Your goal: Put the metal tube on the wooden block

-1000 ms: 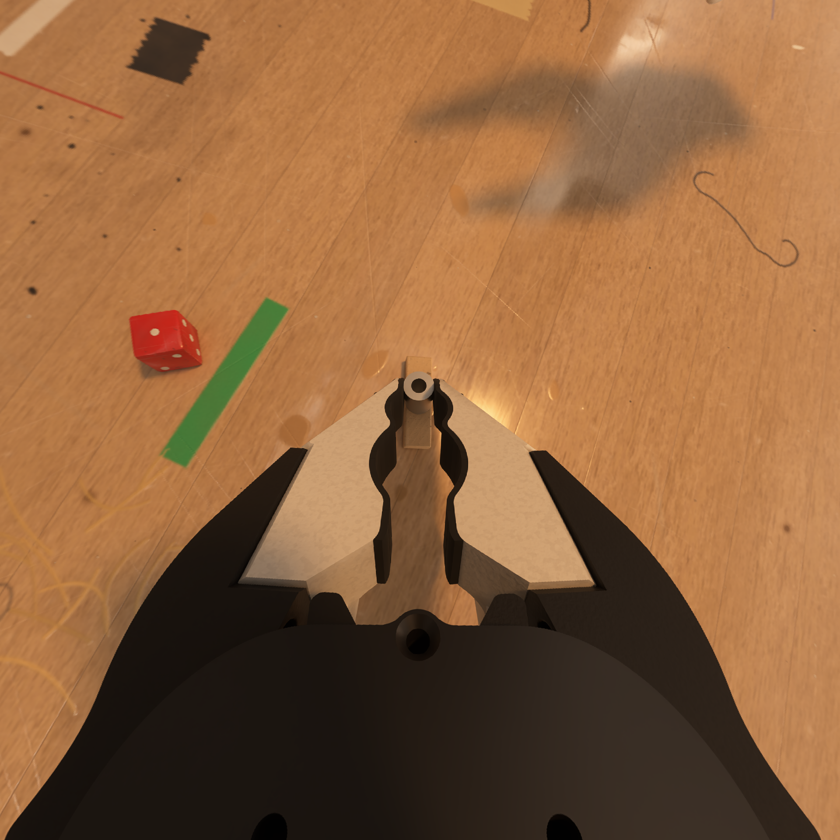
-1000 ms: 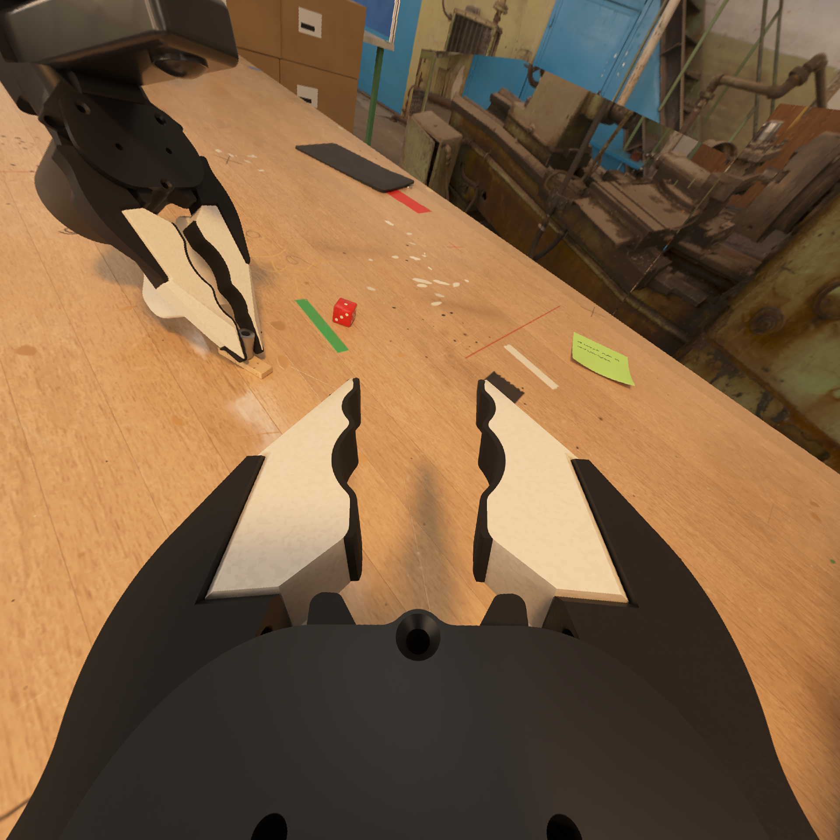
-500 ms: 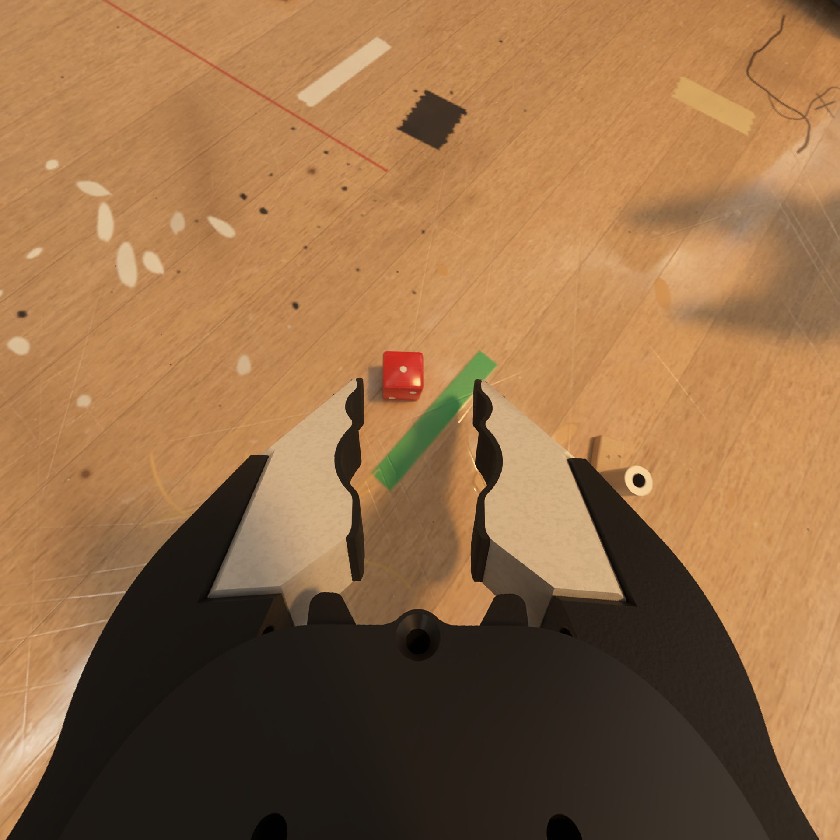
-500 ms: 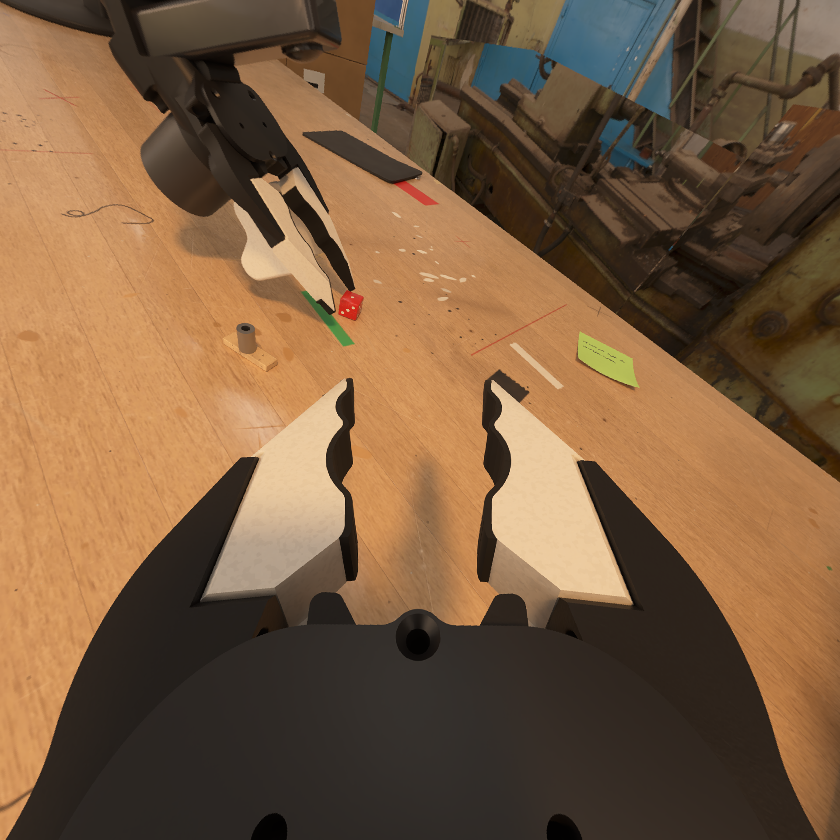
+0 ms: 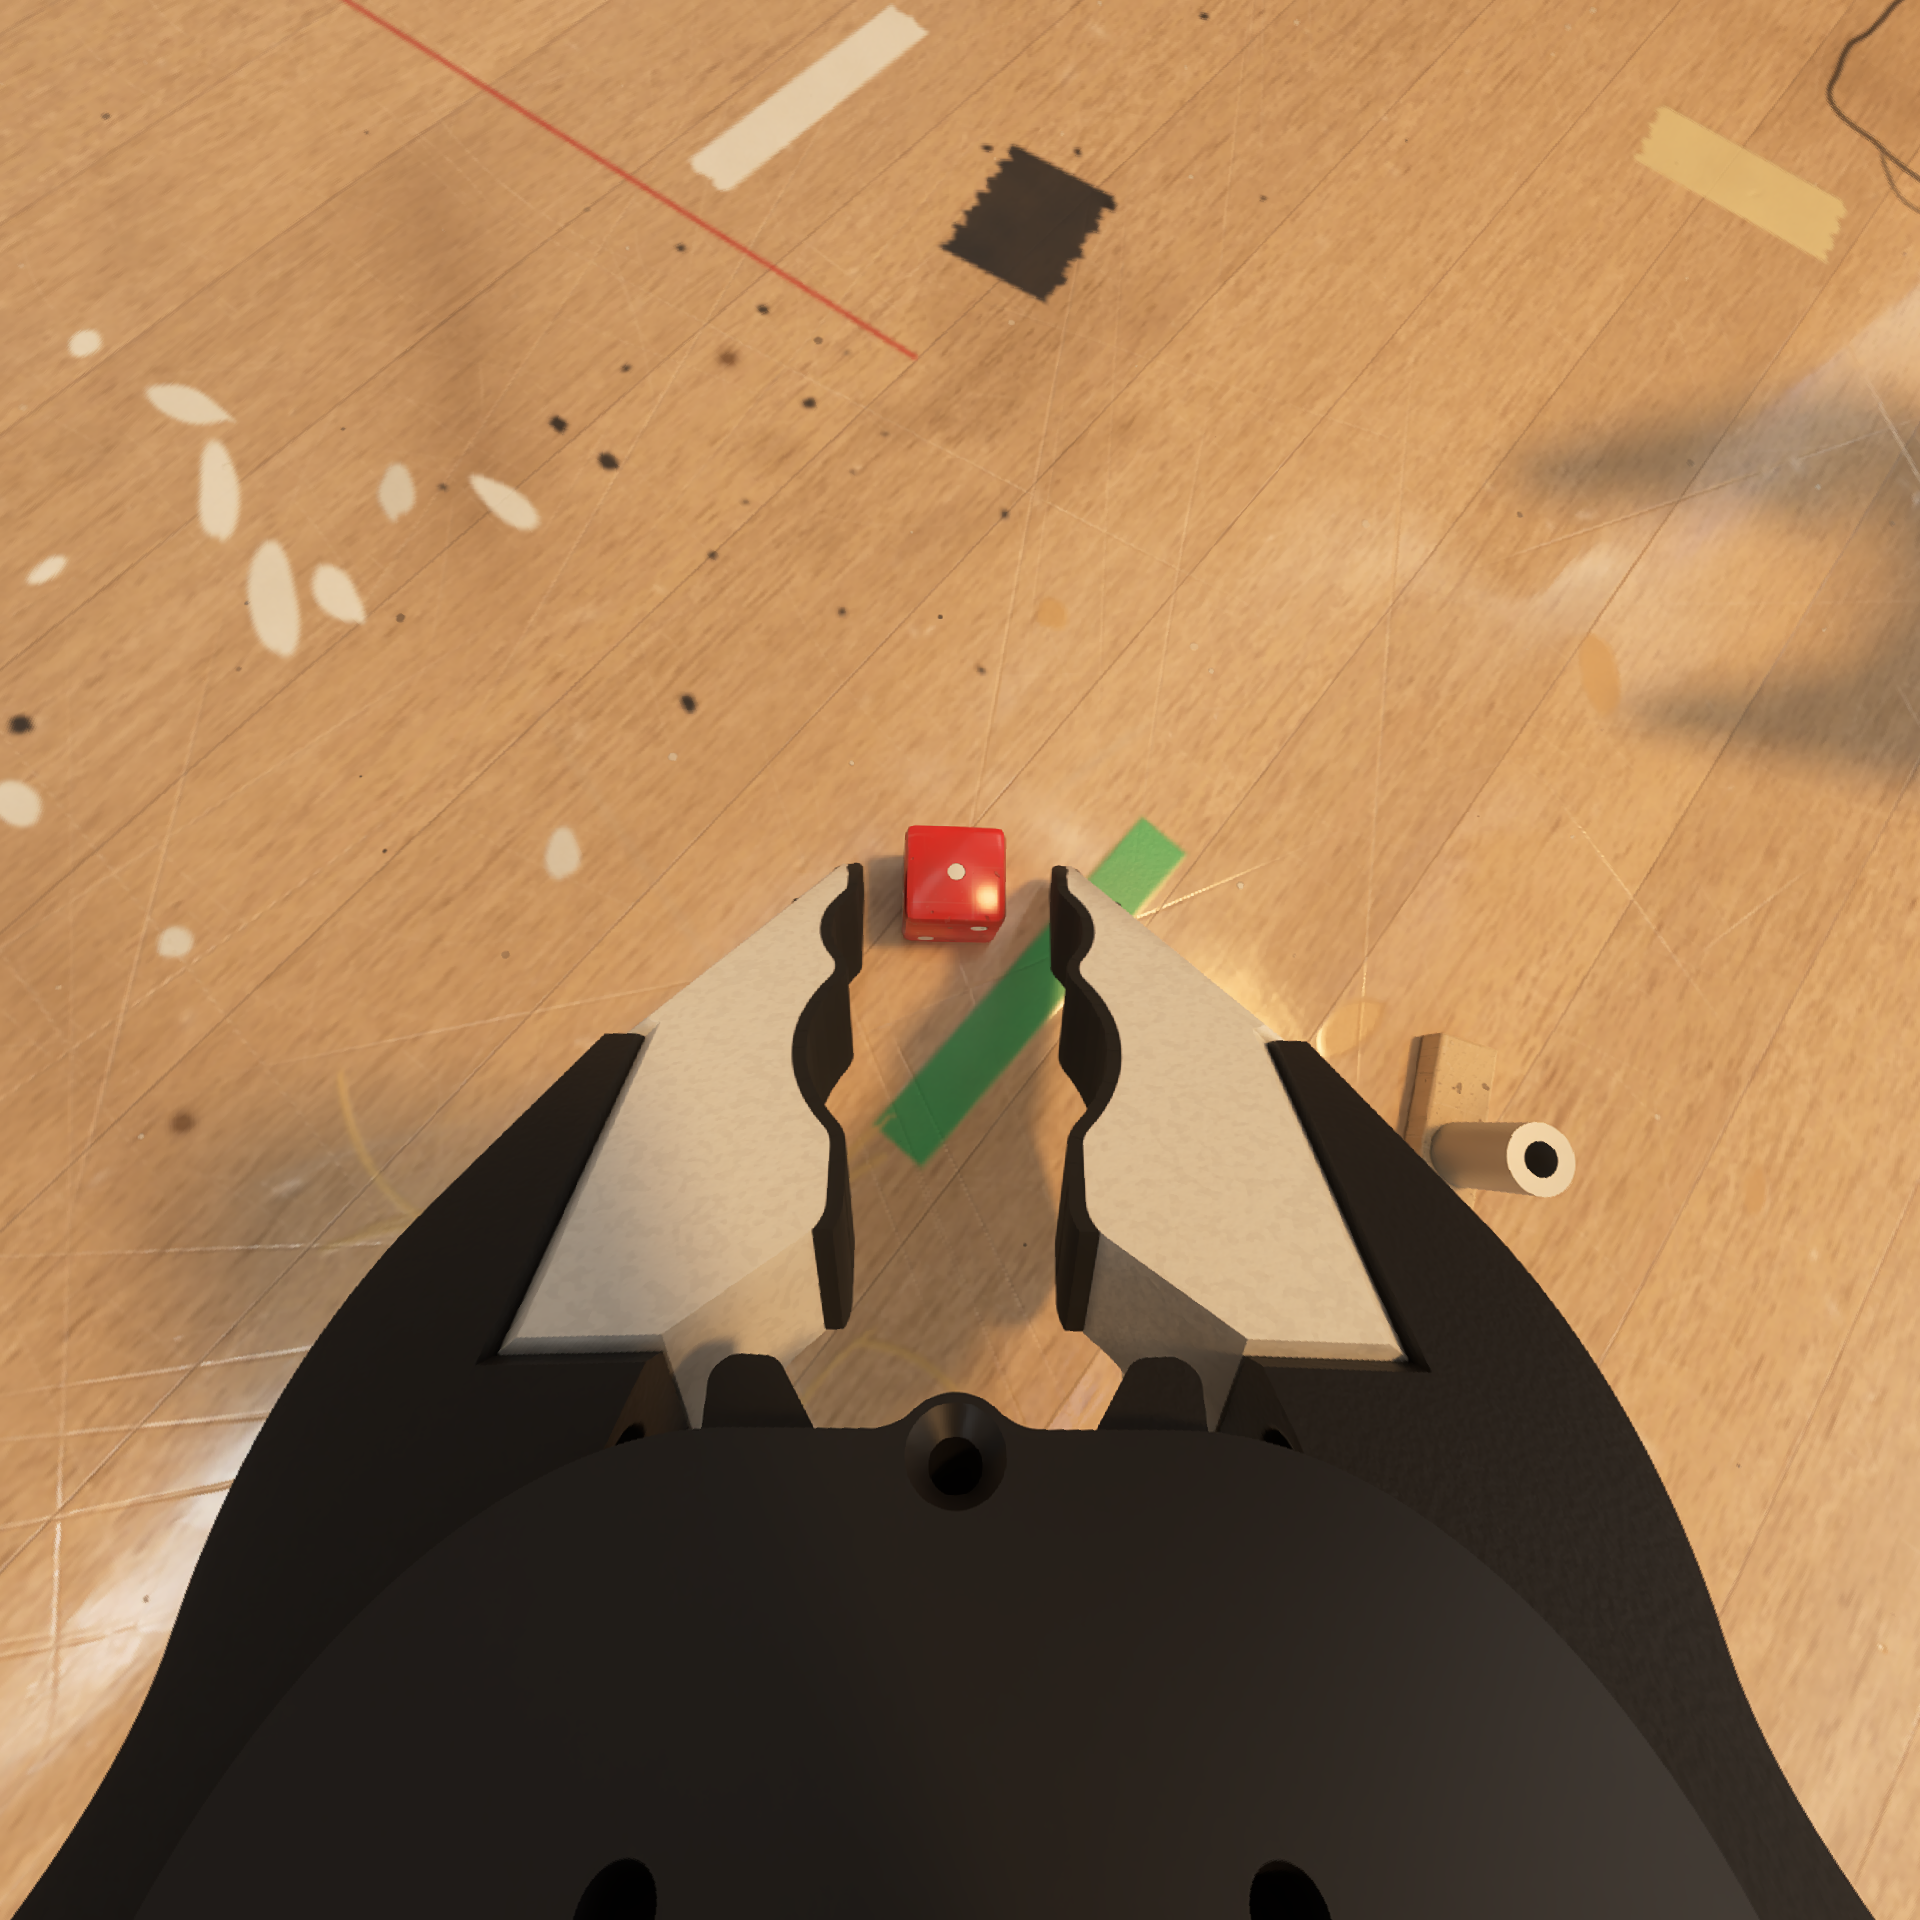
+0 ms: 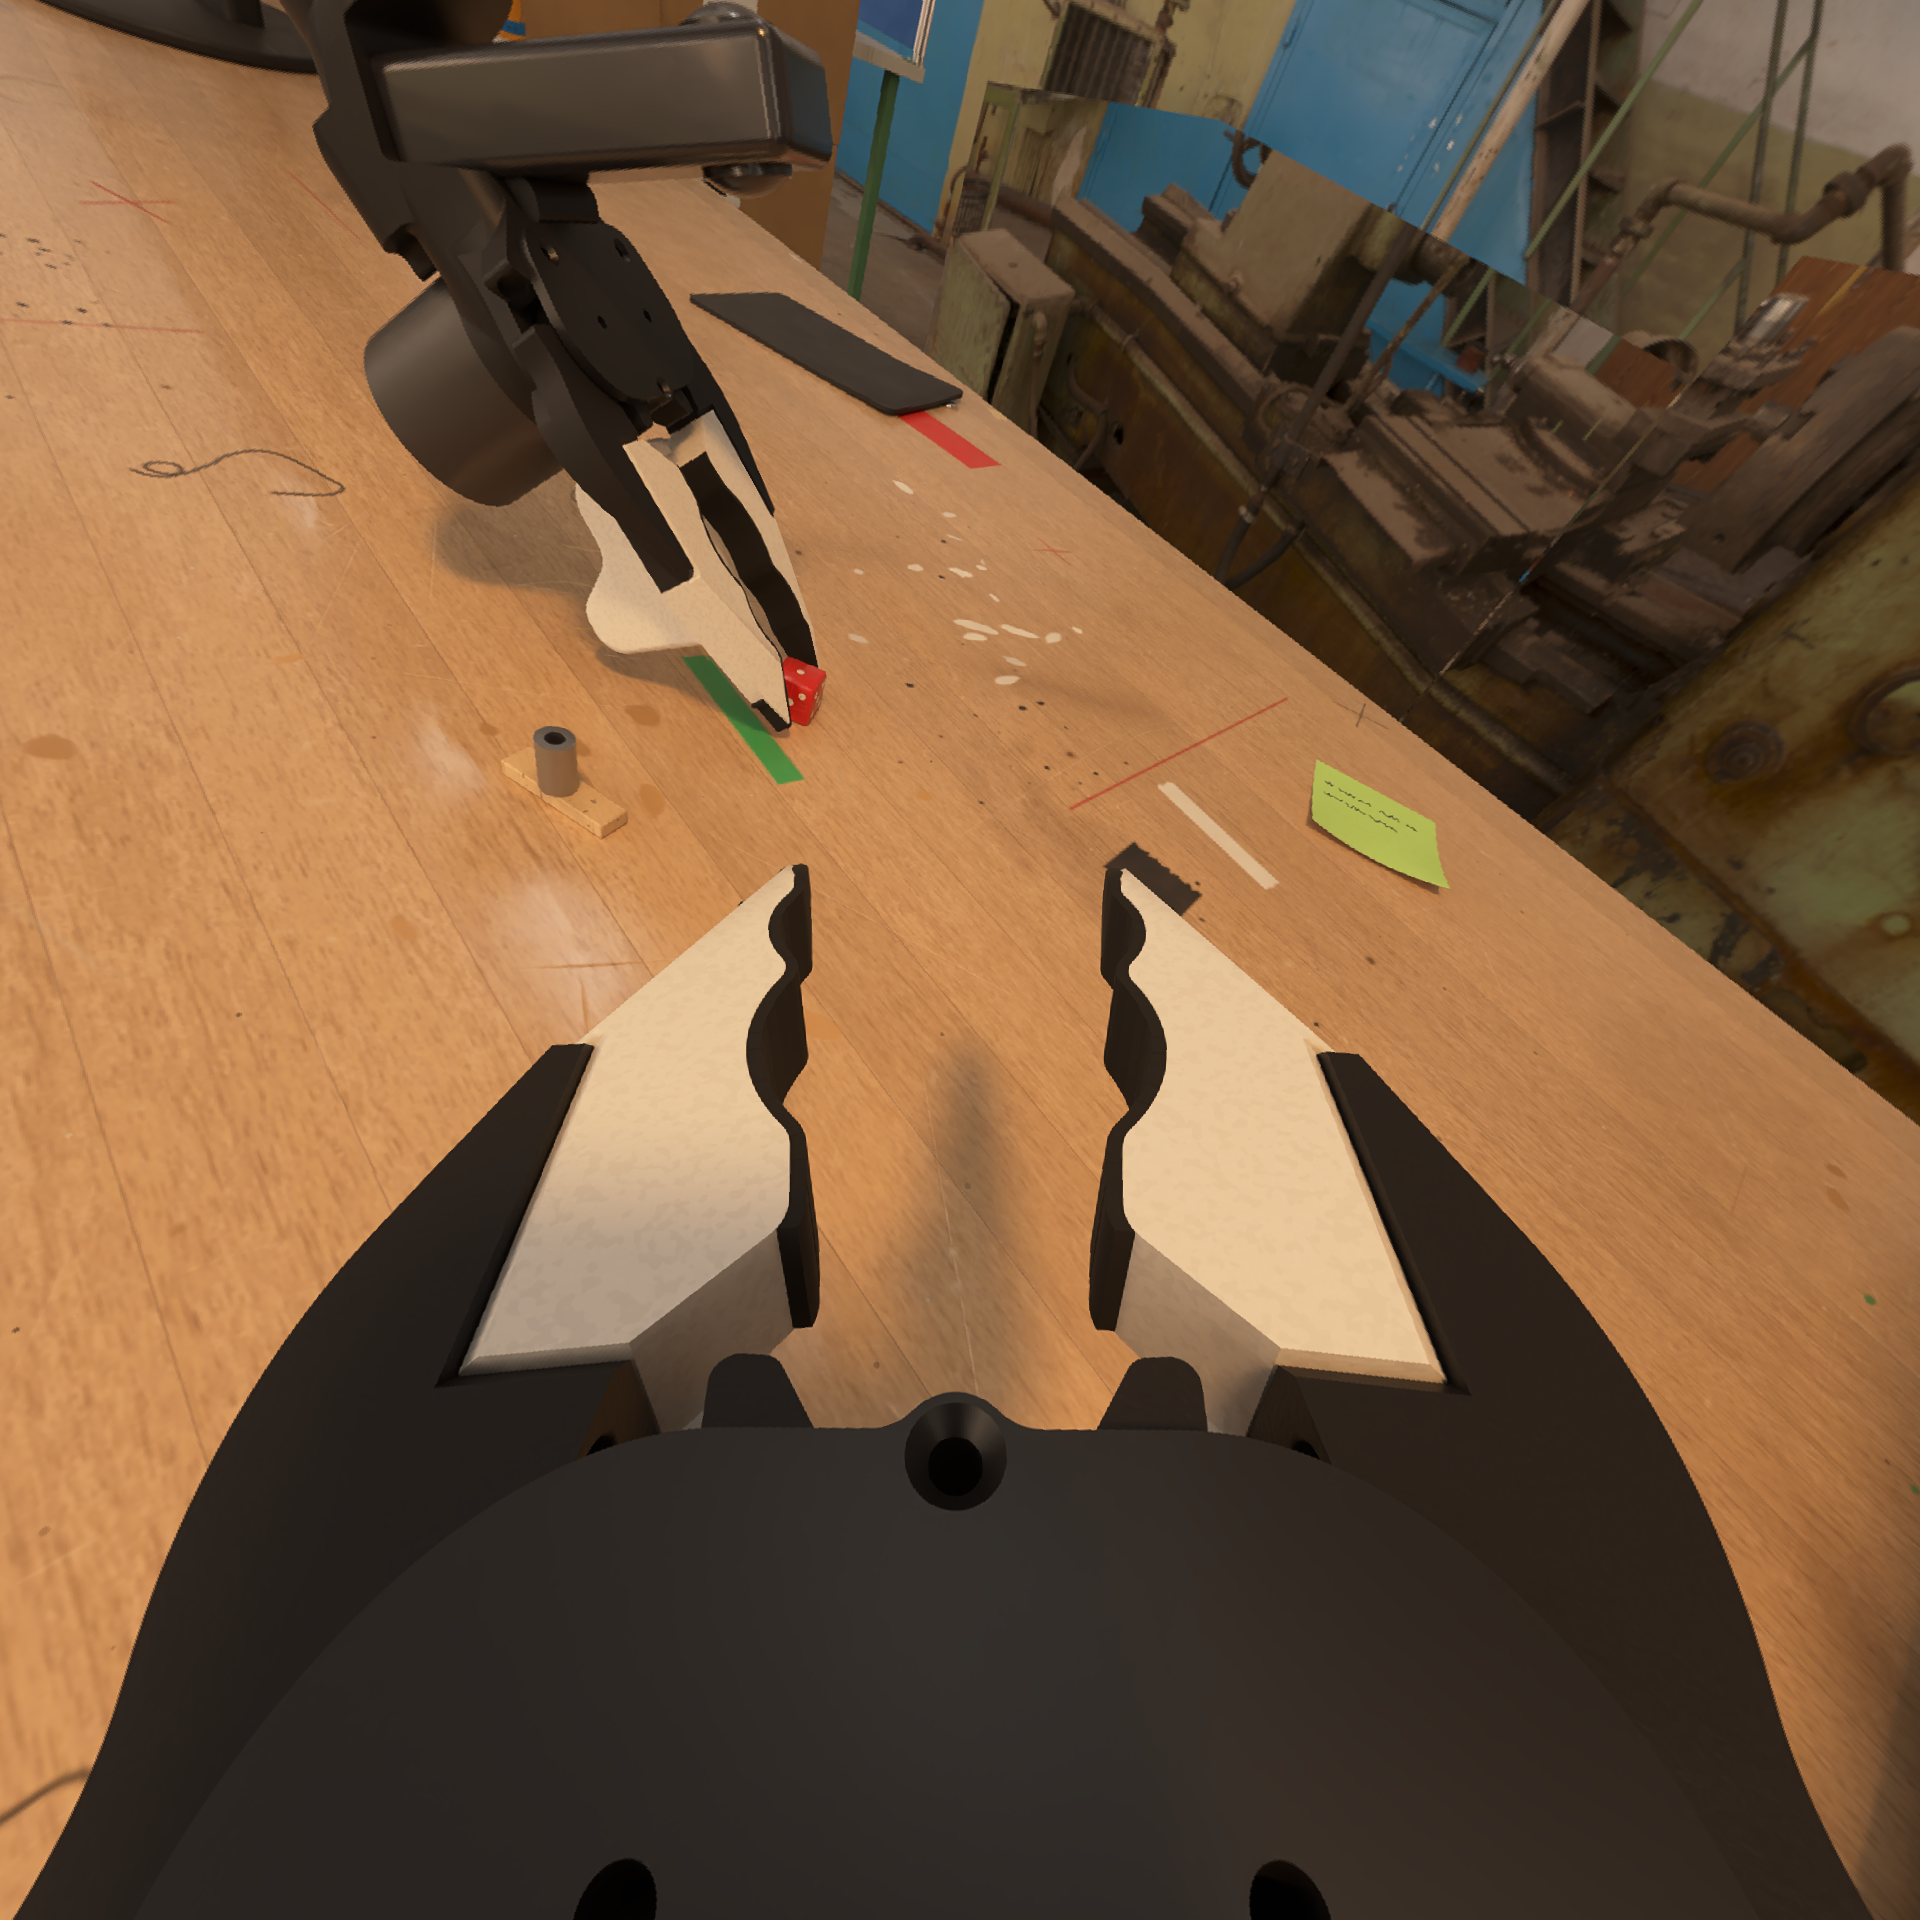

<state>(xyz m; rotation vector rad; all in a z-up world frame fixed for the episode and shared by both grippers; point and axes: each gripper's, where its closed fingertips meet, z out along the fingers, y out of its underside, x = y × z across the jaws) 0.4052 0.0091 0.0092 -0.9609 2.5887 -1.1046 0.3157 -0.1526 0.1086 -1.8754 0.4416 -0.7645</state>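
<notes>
The grey metal tube (image 6: 555, 760) stands upright on the flat wooden block (image 6: 566, 795) on the bench. It also shows in the left wrist view, the tube (image 5: 1501, 1157) on the block (image 5: 1452, 1081), just right of my left gripper. My left gripper (image 5: 956, 883) is open and empty, its tips either side of a red die (image 5: 954, 883). In the right wrist view the left gripper (image 6: 795, 696) sits low at the die (image 6: 804, 690). My right gripper (image 6: 954, 883) is open and empty, above the bench nearer the front.
A green tape strip (image 5: 1023, 997) lies under the left gripper. A black tape patch (image 5: 1029, 220), a white strip (image 5: 805, 99) and a thin red line lie beyond. A green sticky note (image 6: 1374, 823) and a black slab (image 6: 826, 351) lie near the bench's right edge (image 6: 1351, 686).
My left gripper let go of the tube on the block, opened, and moved left to the red die. The right gripper stayed open and nearly still.
</notes>
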